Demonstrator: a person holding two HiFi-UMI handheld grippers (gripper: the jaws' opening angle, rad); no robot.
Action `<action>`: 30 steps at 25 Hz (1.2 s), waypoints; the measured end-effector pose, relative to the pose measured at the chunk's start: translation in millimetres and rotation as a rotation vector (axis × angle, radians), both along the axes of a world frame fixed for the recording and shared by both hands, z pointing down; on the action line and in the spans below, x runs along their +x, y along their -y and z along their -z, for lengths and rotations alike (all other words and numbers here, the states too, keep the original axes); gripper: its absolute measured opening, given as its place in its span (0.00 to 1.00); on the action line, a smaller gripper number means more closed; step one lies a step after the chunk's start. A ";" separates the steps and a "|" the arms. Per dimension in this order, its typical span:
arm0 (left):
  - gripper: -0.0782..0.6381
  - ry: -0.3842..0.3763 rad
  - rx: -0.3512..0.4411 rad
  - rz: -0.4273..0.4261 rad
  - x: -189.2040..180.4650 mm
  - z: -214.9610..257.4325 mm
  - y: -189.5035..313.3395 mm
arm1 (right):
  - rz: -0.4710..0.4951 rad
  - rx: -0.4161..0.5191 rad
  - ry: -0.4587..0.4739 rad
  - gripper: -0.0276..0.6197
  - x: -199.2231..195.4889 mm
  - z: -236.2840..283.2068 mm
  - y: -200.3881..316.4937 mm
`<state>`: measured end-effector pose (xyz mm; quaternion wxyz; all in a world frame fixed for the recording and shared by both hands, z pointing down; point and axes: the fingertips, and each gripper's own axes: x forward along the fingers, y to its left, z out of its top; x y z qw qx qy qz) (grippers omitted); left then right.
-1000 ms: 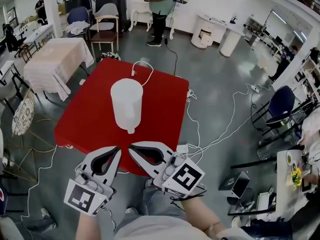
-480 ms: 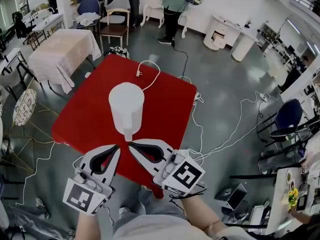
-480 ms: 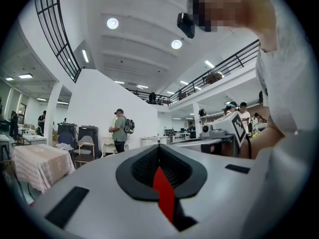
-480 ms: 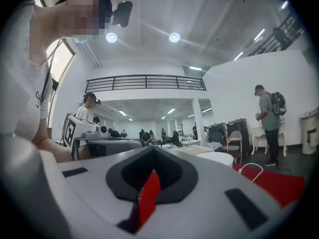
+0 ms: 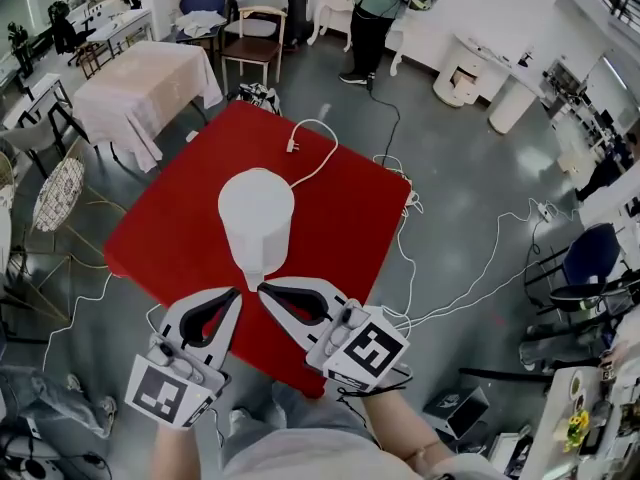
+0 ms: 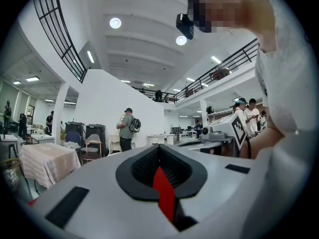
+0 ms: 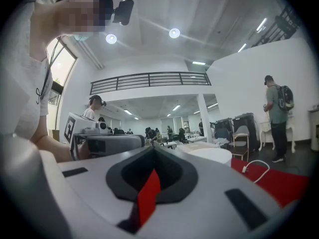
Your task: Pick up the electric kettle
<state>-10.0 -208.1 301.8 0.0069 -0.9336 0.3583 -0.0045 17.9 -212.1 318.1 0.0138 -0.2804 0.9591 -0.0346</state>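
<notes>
A large open hall has a smooth grey floor, plain white walls and a high white ceiling set with round recessed lamps. A black-railed upper gallery runs along one wall. A square table under a red cloth stands mid-floor. Beyond it are a table draped in pale beige cloth, a wooden chair with a grey seat and curved white cabinets. White cables trail over the floor near a blue office chair. A person in a green top stands far back.
</notes>
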 end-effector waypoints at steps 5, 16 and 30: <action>0.12 0.012 -0.014 0.015 6.5 -5.8 14.1 | 0.013 -0.015 -0.013 0.05 6.2 -9.8 15.3; 0.12 -0.003 -0.031 0.046 10.6 -19.7 34.9 | 0.055 -0.086 -0.094 0.05 10.7 -53.6 33.9; 0.12 0.014 -0.075 0.054 6.6 -43.3 27.9 | 0.107 -0.162 -0.135 0.06 6.0 -101.7 32.9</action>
